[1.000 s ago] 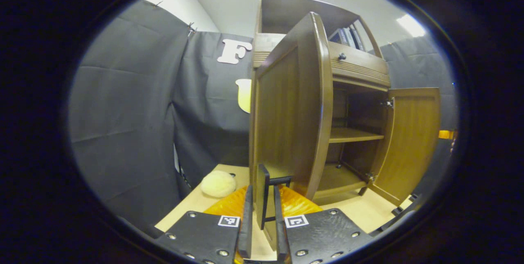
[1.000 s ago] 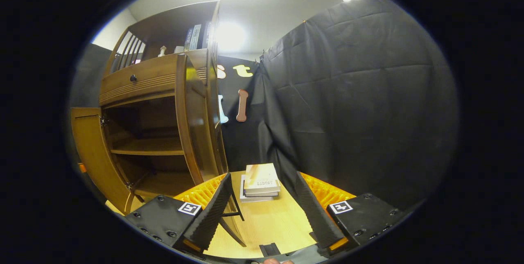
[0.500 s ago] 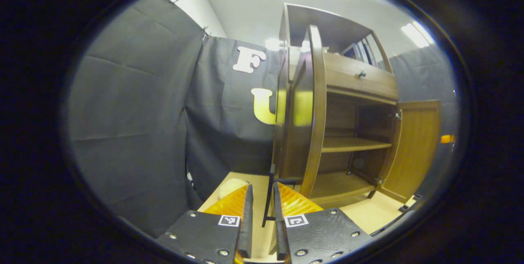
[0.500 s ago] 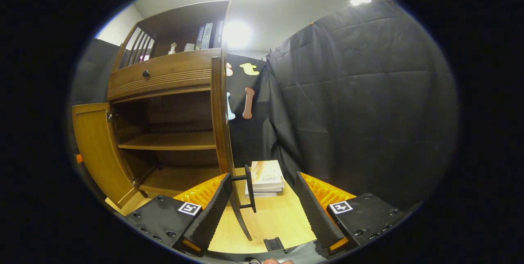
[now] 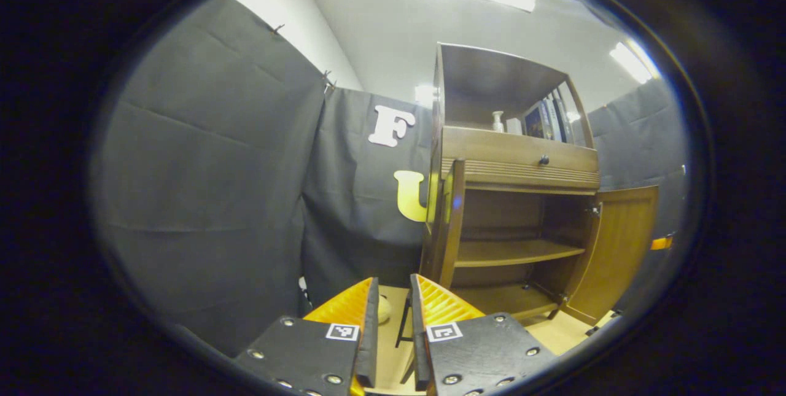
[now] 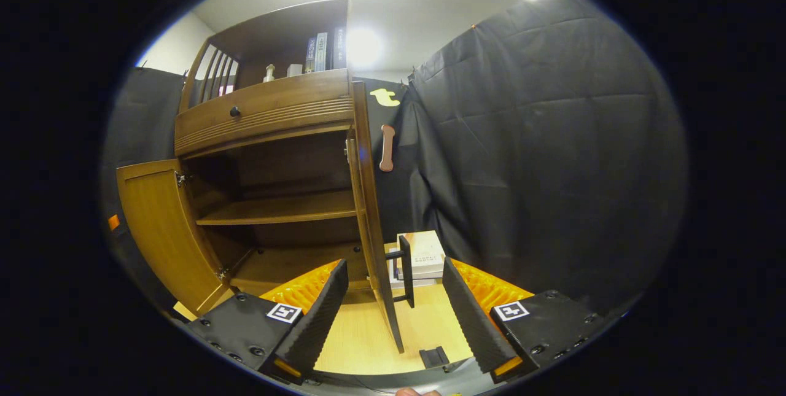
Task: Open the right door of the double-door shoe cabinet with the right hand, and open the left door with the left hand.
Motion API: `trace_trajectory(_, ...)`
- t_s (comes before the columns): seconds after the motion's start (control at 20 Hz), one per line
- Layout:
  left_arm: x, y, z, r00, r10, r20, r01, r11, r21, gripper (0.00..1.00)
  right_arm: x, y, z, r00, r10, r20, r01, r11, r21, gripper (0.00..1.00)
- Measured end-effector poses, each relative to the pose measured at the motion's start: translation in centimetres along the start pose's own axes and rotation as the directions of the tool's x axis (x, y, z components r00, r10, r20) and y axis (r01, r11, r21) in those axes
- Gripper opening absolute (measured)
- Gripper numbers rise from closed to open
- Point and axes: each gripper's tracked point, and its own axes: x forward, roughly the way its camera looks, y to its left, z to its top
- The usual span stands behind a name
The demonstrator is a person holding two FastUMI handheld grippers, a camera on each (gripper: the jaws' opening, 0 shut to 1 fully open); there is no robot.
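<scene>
The shoe cabinet (image 5: pixel 509 163) stands on the pale wooden bench (image 6: pixel 362 341) with both lower doors swung out. In the left gripper view, the left door (image 5: pixel 451 224) is seen almost edge-on, jutting toward the camera, while the right door (image 5: pixel 614 248) hangs wide open at the far side, its inner face showing. Between them the inner shelf (image 5: pixel 509 252) and the cabinet floor lie bare. The left tongs (image 5: pixel 393 337) are narrowed to a slim gap low in that view; the left door's dark handle (image 5: pixel 402 325) shows just beyond the gap, and whether the fingers touch it cannot be told. A pale round thing (image 5: pixel 384 309) sits on the bench past the left finger. In the right gripper view, the right tongs (image 6: pixel 393 316) are spread wide and grip nothing; the right door (image 6: pixel 371 218) stands edge-on between and beyond the fingers, its dark bar handle (image 6: pixel 405 270) clear of both. The left door (image 6: pixel 163 230) hangs open at the far left there. A stack of books (image 6: pixel 420 258) lies on the bench beside the cabinet, near the black cloth wall (image 6: pixel 540 156). Above the doors runs a drawer with a dark knob (image 6: pixel 234 112), and books (image 6: pixel 322 52) stand on the top shelf.
</scene>
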Motion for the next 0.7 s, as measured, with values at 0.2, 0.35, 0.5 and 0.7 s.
trace_trajectory(0.2,-1.6,-4.1,0.9,1.000,0.019,0.002,-0.019,1.000,0.006,0.53,0.1,0.8,0.0,1.000,0.010,0.008,-0.010,1.000,-0.020,0.98)
trace_trajectory(0.35,-1.6,-7.5,-0.6,1.000,0.007,-0.019,-0.008,1.000,-0.016,0.74,0.5,2.4,-0.1,0.999,0.034,0.029,-0.034,0.999,-0.020,0.98)
trace_trajectory(0.5,-1.7,-10.1,-2.2,0.998,0.008,-0.060,-0.007,1.000,0.005,0.96,1.4,4.2,-1.0,0.995,0.103,0.006,-0.103,0.994,-0.044,0.98)
trace_trajectory(0.7,-1.5,-13.0,-3.2,0.997,-0.012,-0.075,0.012,1.000,0.009,0.96,1.7,5.0,-1.9,0.986,0.167,-0.003,-0.167,0.985,-0.047,0.98)
